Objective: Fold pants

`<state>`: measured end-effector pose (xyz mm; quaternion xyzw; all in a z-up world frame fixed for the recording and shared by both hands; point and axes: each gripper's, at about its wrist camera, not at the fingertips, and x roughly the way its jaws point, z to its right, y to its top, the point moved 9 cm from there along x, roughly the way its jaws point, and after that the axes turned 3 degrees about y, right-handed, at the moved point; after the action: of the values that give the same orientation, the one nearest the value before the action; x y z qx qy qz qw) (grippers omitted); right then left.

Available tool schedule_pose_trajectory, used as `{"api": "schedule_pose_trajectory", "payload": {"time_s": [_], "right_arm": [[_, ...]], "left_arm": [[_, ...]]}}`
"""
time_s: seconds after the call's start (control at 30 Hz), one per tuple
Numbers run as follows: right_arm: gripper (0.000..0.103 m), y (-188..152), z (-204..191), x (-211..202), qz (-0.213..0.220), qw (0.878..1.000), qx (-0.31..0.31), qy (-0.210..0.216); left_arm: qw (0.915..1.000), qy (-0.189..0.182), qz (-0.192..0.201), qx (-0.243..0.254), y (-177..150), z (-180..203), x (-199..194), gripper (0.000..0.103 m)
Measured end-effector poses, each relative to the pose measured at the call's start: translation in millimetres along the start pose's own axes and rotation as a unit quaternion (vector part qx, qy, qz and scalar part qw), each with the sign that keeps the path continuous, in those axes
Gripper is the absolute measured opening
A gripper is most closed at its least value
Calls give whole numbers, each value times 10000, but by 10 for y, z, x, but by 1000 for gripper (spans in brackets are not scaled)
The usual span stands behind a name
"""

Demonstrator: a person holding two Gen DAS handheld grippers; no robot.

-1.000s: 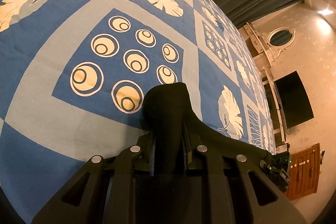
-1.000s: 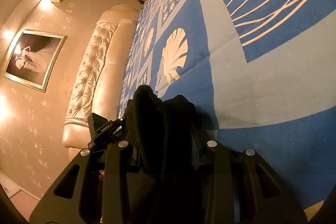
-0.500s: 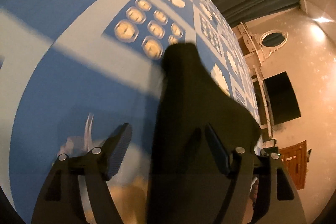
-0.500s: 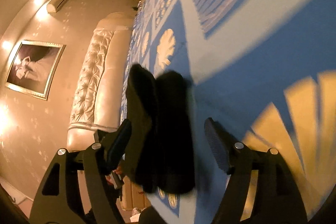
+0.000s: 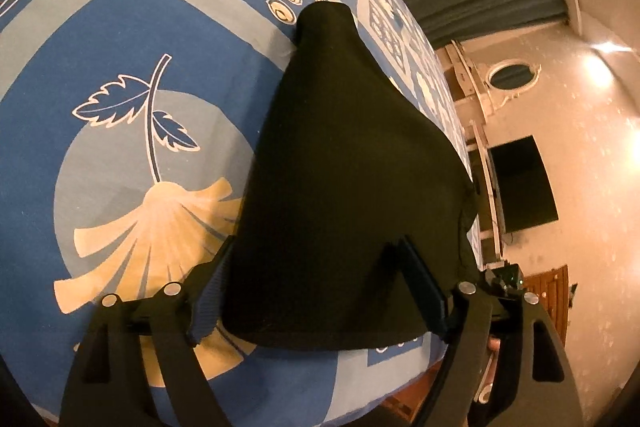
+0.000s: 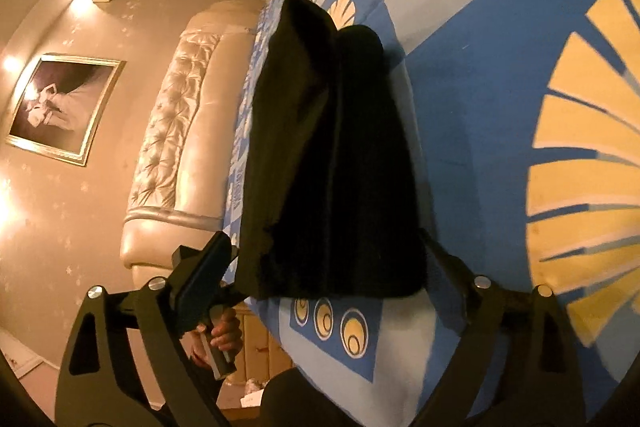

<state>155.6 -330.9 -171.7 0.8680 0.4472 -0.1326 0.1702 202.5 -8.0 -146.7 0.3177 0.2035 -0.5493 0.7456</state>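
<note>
1. Two grippers, both spread wide, nothing clamped between the fingers of either.
2. Left gripper (image 5: 316, 291): low centre of the left wrist view, fingers straddling the near end of the black pants (image 5: 344, 187); possibly brushing the cloth at the sides, contact hard to confirm.
3. Right gripper (image 6: 328, 283): low centre of the right wrist view, fingers either side of the pants (image 6: 332, 163), no hold on them.
4. Pants: centre of both views, lying on the blue patterned bedspread (image 5: 100, 39) as a long narrow strip, layers stacked along the length.
5. Judged progress: lengthwise fold apparently done and laid down.
6. Judged remainder: likely one or more crosswise folds to shorten the strip, then smoothing; far end too foreshortened to tell how tidy.
</note>
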Motion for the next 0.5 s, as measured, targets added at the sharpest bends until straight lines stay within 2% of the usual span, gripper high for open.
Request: {"api": "schedule_pose_trajectory", "payload": {"time_s": [0.03, 0.07, 0.1, 0.17, 0.23, 0.33, 0.5], "right_arm": [[76, -37, 18, 24, -69, 9997, -103, -216], [56, -78, 59, 50, -161, 9991, -141, -378], [47, -102, 122, 42, -204, 9988, -112, -434], [41, -113, 156, -2, -156, 9995, 9, -265], [40, -129, 158, -32, -132, 9998, 80, -148], [39, -124, 144, -54, -103, 9998, 151, -30], [37, -129, 129, -75, -107, 9998, 186, 37]], "left_arm": [[10000, 27, 16, -10, -1, -8, 1, 74], [9999, 149, 48, -3, -15, -32, -7, 70], [9996, 278, 65, 17, -22, -59, -10, 61], [9992, 385, 100, 82, -17, -76, -12, 51], [9989, 423, 132, 168, -17, -69, -10, 42], [9983, 479, 175, 272, -9, -29, -20, 36], [9954, 739, 259, 545, 8, 31, -30, 34]]}}
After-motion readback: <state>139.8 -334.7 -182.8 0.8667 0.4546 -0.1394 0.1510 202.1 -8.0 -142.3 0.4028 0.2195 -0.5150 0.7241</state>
